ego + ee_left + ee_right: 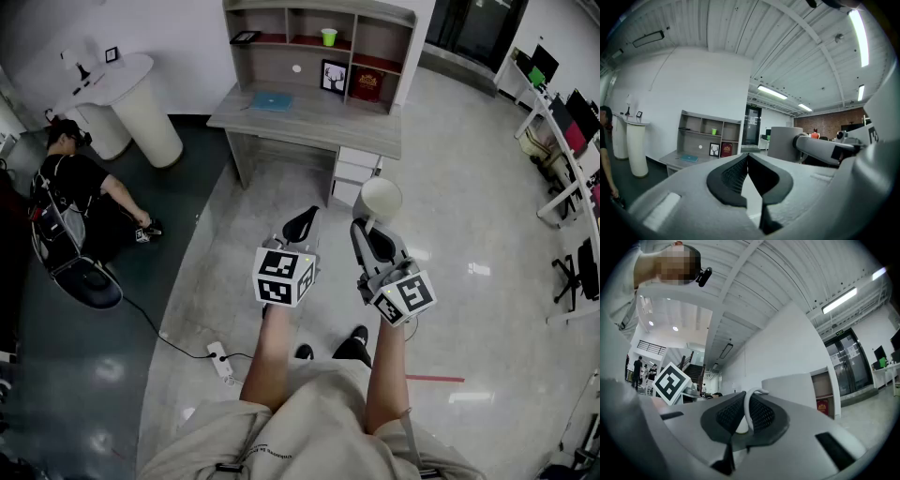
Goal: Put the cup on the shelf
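Cup (797, 387) lower body hidden behind right gripper (746, 401) jaws.

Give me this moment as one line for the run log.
step: carry to shelf | right gripper: shut on cup handle | left gripper: shut, empty | shelf: ahead over desk, not yet reached

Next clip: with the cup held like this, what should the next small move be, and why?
Probably a step forward toward the shelf. The right tool is shut on the white cup by its handle, so the grasp looks done, but the shelf stands well ahead, seemingly beyond reach. The left tool is shut and empty.
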`<state>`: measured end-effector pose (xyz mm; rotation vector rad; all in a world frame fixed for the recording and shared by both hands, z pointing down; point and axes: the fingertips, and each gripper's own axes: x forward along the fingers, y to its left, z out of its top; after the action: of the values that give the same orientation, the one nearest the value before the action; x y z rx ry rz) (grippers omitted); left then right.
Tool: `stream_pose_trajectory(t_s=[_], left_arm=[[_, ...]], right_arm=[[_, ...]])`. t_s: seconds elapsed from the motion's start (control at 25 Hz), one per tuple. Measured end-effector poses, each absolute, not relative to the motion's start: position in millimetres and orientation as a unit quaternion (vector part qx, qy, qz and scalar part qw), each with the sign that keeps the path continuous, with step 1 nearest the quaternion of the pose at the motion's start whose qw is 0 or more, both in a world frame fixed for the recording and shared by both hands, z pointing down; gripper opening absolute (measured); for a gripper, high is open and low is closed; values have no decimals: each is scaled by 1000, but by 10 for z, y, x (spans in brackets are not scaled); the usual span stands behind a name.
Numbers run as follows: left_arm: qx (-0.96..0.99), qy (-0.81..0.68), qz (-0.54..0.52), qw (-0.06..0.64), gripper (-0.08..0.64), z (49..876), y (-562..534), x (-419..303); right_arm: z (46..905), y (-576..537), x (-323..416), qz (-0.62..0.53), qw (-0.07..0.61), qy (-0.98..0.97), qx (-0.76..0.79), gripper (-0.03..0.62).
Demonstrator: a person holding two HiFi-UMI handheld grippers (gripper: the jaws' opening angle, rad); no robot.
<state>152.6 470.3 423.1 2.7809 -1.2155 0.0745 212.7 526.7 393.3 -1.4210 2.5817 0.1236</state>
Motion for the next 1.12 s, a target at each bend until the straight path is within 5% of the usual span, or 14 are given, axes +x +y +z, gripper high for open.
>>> stream_pose_trajectory(t_s=[1.12], left_arm=[[908,-414,41,55,11,4316,3631,1493]], right_arm=[[3925,4151,2090,45,96,883,-458,26]])
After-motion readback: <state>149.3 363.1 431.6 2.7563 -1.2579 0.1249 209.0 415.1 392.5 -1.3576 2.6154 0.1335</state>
